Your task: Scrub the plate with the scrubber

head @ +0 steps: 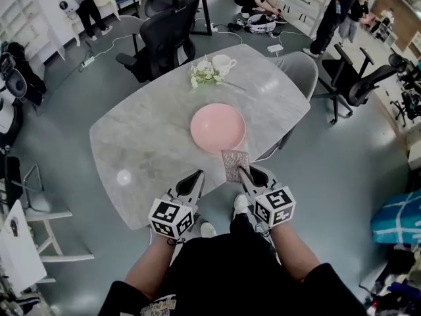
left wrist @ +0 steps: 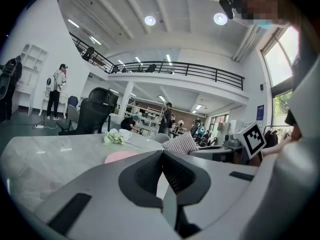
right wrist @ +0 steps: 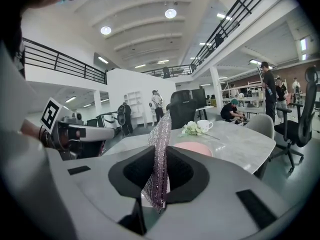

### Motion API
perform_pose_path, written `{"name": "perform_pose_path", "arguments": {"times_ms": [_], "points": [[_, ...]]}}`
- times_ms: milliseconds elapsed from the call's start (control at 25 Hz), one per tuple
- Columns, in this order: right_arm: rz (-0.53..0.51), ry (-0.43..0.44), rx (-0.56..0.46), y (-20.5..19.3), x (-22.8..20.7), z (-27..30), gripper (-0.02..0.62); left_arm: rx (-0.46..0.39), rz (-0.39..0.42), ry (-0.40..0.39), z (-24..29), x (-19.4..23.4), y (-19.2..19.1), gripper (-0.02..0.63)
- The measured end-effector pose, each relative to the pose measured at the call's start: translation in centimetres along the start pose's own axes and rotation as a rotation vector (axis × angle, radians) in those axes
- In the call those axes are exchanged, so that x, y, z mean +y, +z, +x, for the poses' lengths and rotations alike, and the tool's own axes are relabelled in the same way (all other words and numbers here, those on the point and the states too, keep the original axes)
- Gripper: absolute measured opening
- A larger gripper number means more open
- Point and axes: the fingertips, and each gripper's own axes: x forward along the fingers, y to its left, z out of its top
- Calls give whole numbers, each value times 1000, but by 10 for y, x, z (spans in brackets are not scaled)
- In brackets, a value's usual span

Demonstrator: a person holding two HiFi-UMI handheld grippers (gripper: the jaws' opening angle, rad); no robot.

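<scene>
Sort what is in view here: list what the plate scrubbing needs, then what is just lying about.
For the job:
- pink plate
- scrubber, clamped in the right gripper
- left gripper, shut and empty

Lying about:
- white cup
- flowers beside it
- black office chair at the far side

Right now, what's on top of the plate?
Nothing shows on the plate; its top is bare. The scrubber, held by the right gripper, hides what lies at its near rim.
</scene>
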Motion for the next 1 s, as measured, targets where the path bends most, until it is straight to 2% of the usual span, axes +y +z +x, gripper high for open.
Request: {"name": "perform_pose_path", "arguments": {"times_ms": [320, 1000], "points": [[6, -36, -16, -7, 14, -23, 72, 6, 4, -26, -11, -13, -8, 17], [7, -34, -10, -10, 17, -13, 71, 8, 2, -15, -12, -3, -8, 17]]}}
